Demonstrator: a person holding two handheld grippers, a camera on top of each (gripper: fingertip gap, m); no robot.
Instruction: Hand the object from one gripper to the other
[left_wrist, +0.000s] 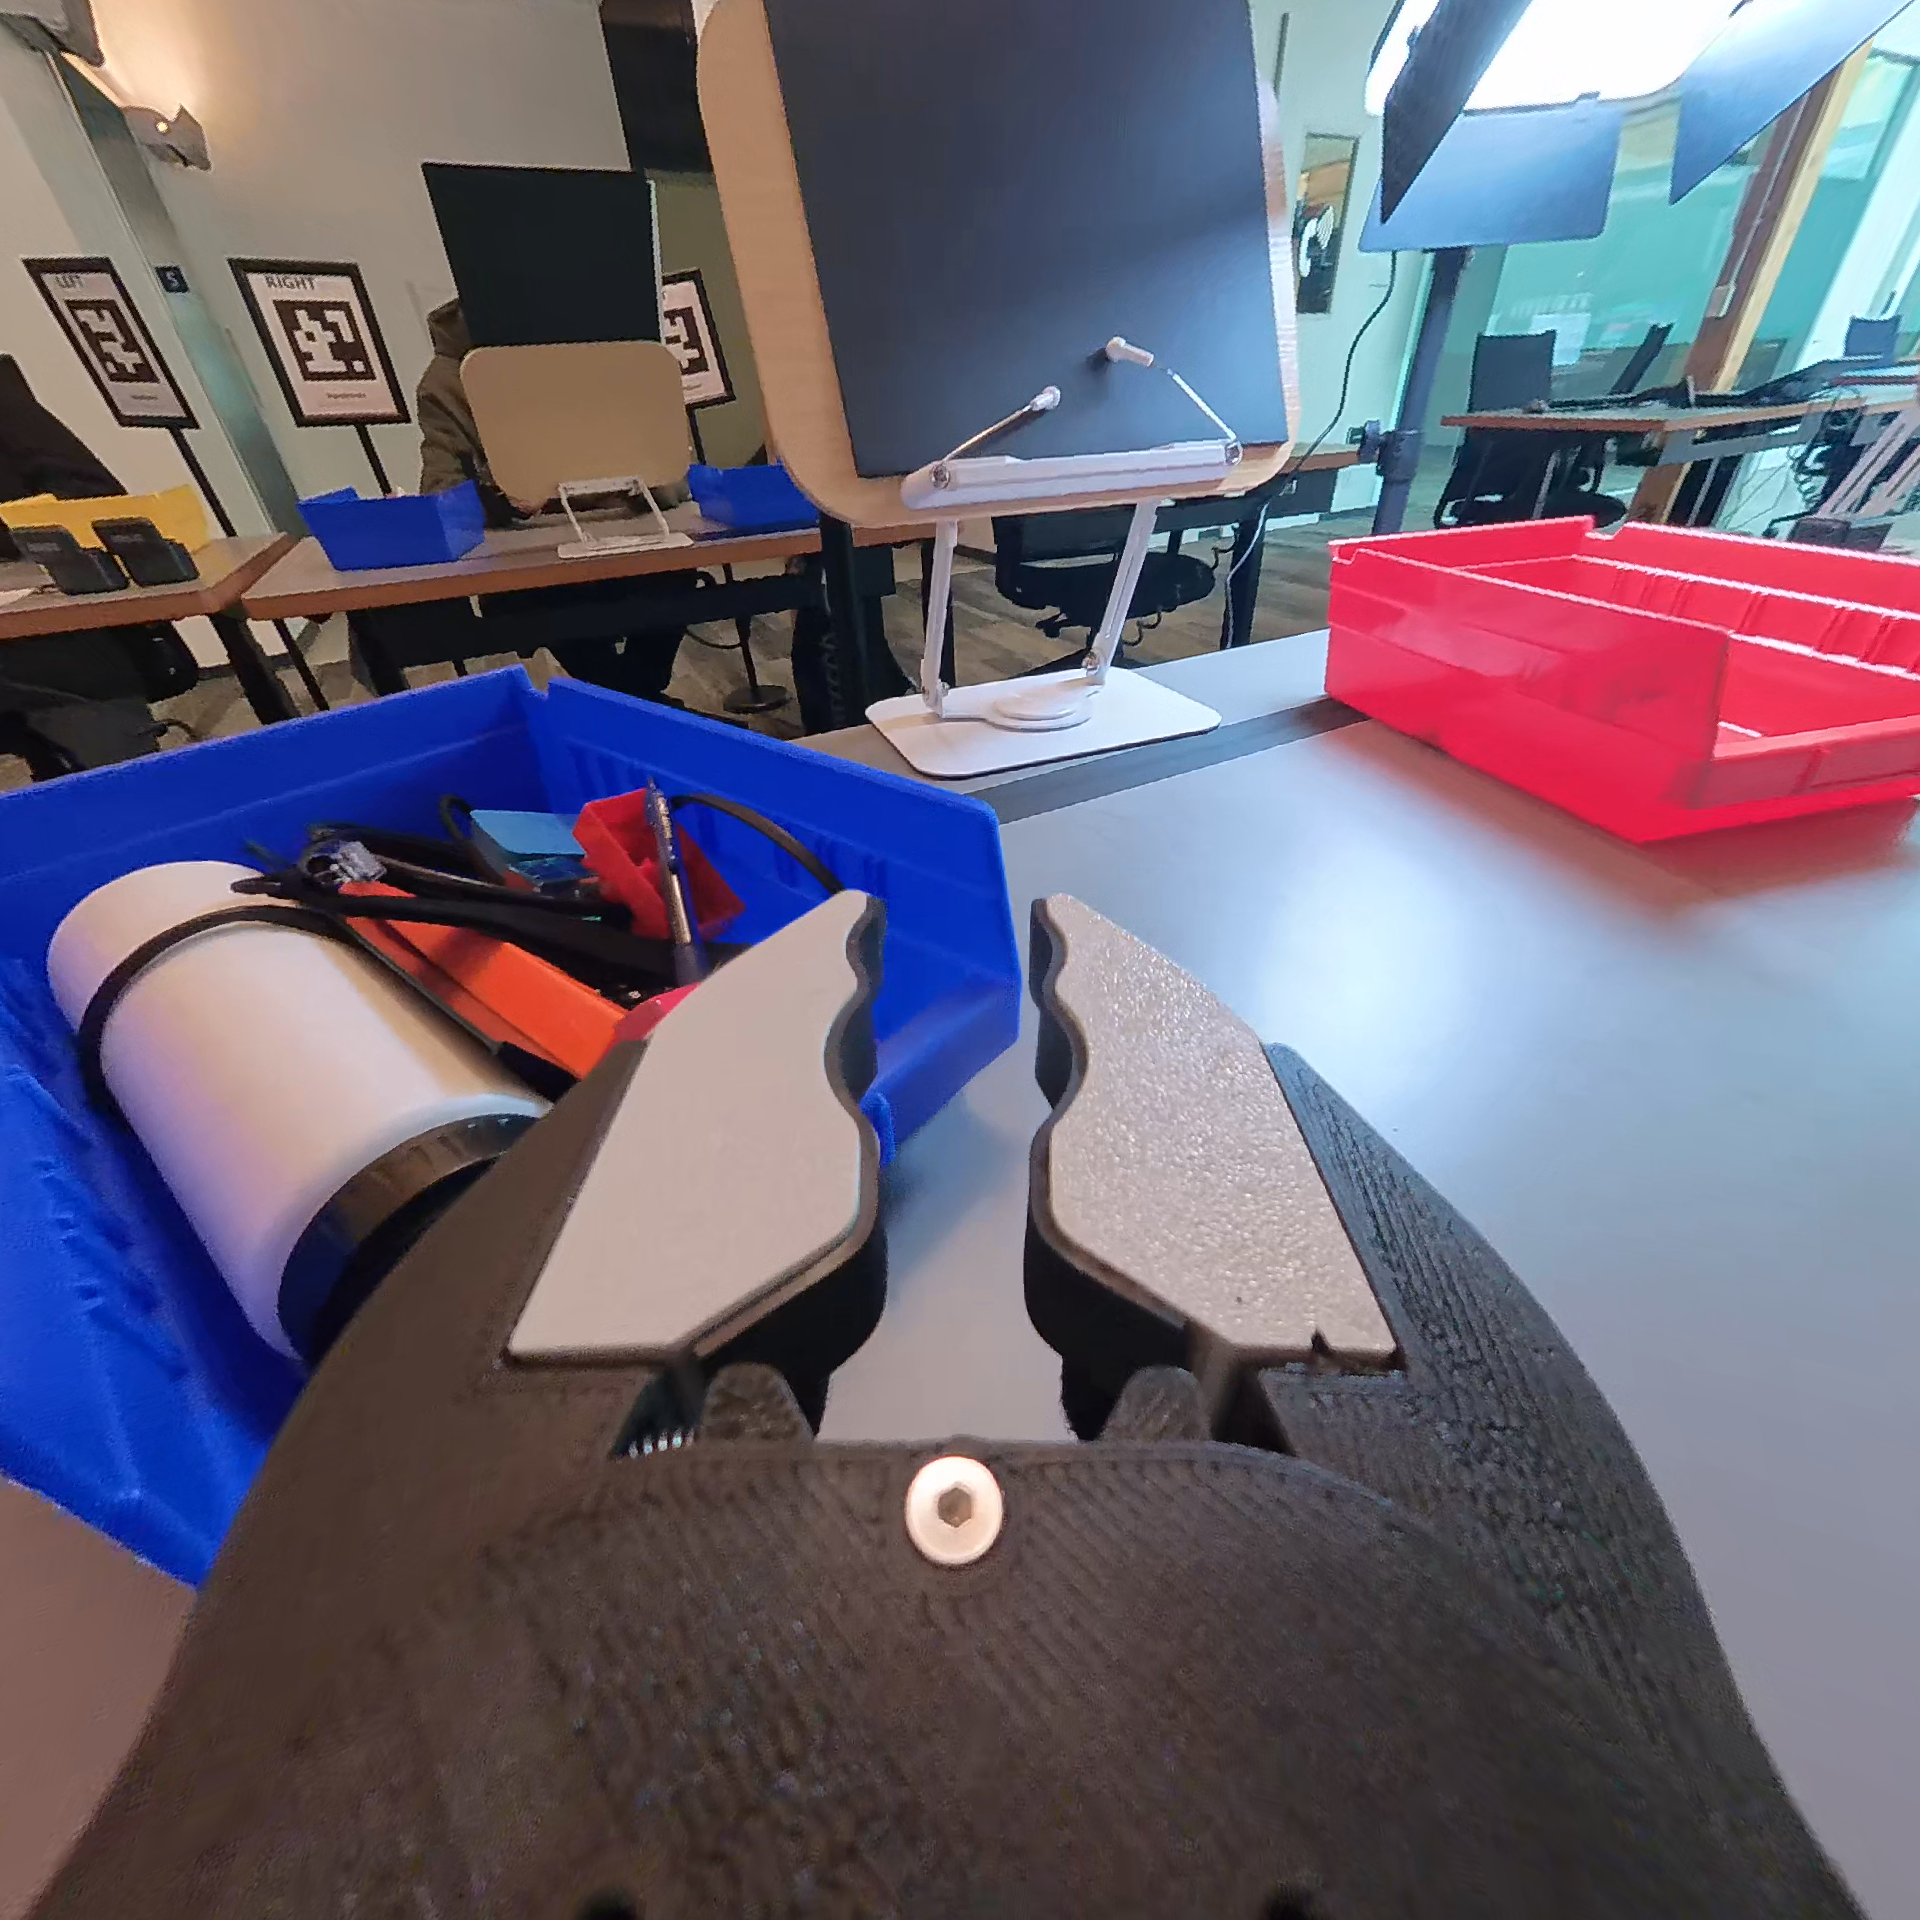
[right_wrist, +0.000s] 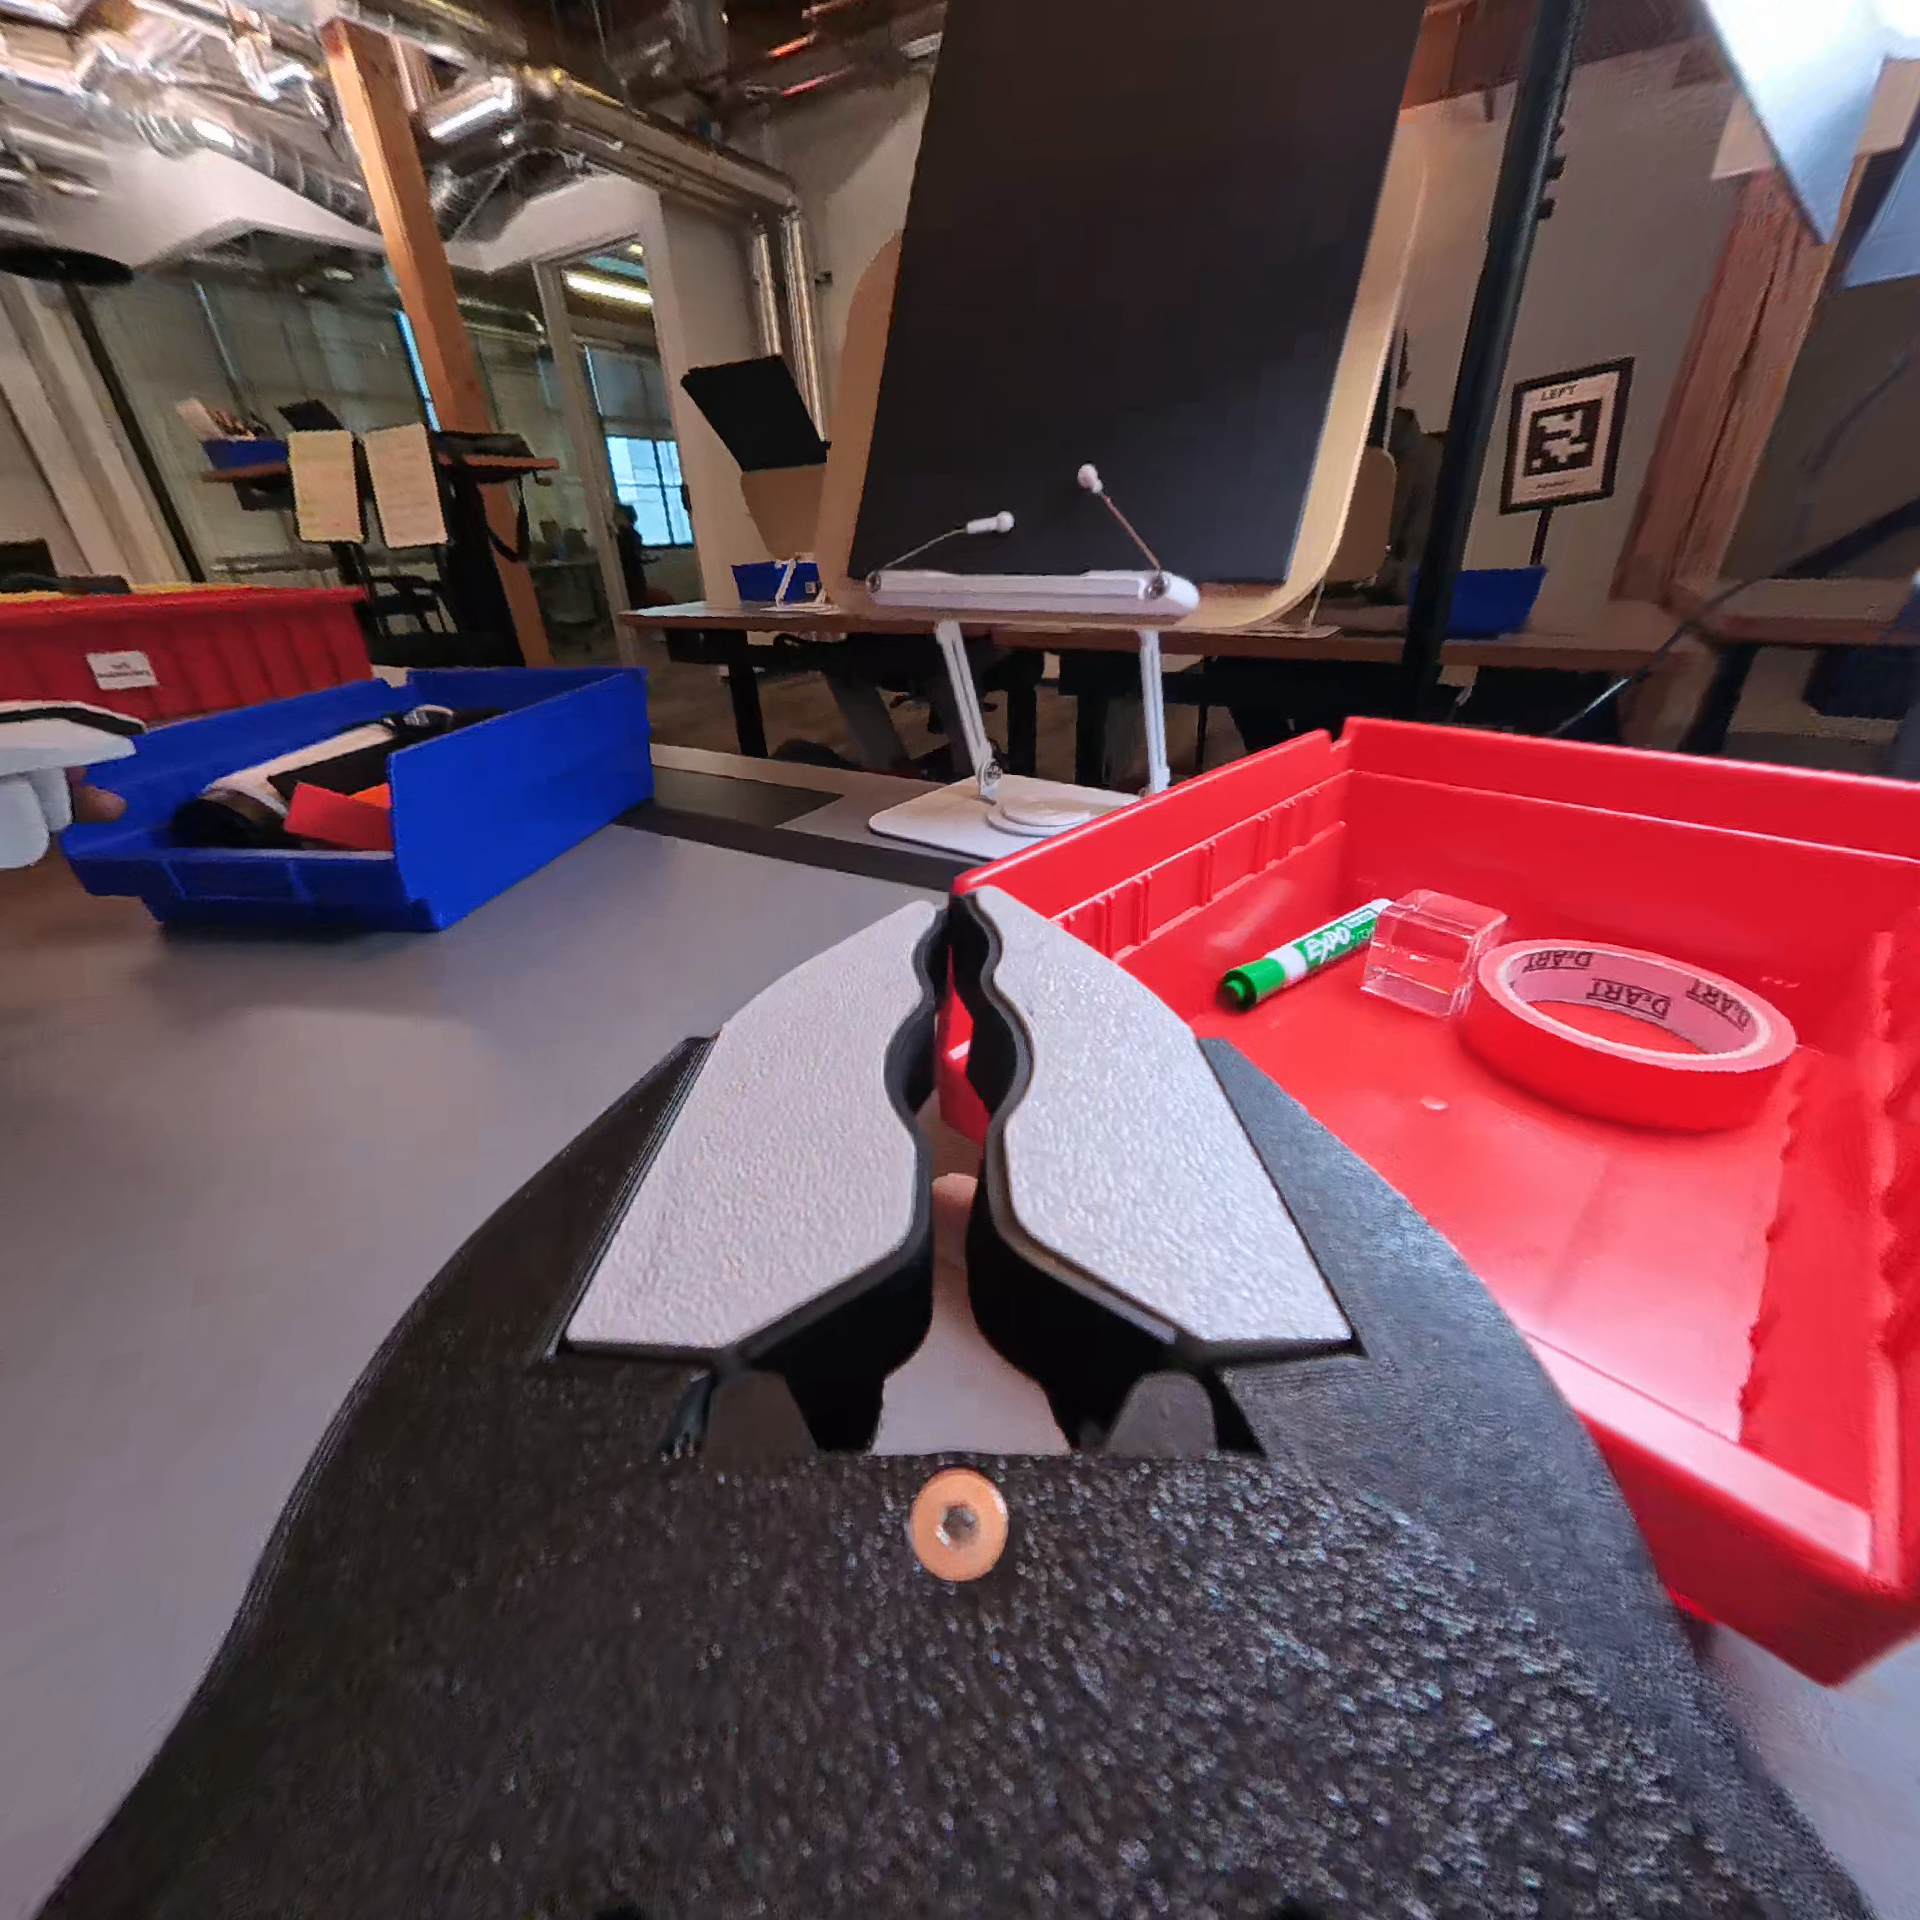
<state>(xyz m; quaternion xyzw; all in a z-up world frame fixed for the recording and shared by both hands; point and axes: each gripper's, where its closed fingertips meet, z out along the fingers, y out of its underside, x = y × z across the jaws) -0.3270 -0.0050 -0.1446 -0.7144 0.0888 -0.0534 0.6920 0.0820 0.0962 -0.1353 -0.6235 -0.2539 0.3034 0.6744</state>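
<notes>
In the left wrist view my left gripper (left_wrist: 958, 914) is open with nothing between its grey fingers (left_wrist: 1164, 1122). It hovers over the grey table at the right front corner of a blue bin (left_wrist: 925, 862). The bin holds a white cylinder (left_wrist: 260, 1049), red and orange pieces (left_wrist: 634, 852), a pen (left_wrist: 670, 883) and black cables. In the right wrist view my right gripper (right_wrist: 951, 914) is shut, fingertips touching, with nothing showing between them. It sits at the left rim of a red bin (right_wrist: 1174, 831) that holds a green marker (right_wrist: 1304, 951), a clear cube (right_wrist: 1434, 951) and a red tape roll (right_wrist: 1631, 1029).
A dark board on a white stand (left_wrist: 1039, 717) stands at the table's far edge between the two bins; it also shows in the right wrist view (right_wrist: 1029, 810). The blue bin (right_wrist: 499, 790) shows far left in the right wrist view. The grey table (left_wrist: 1455, 1039) lies between the bins. Spacing between my two grippers at the tips: around 45 centimetres.
</notes>
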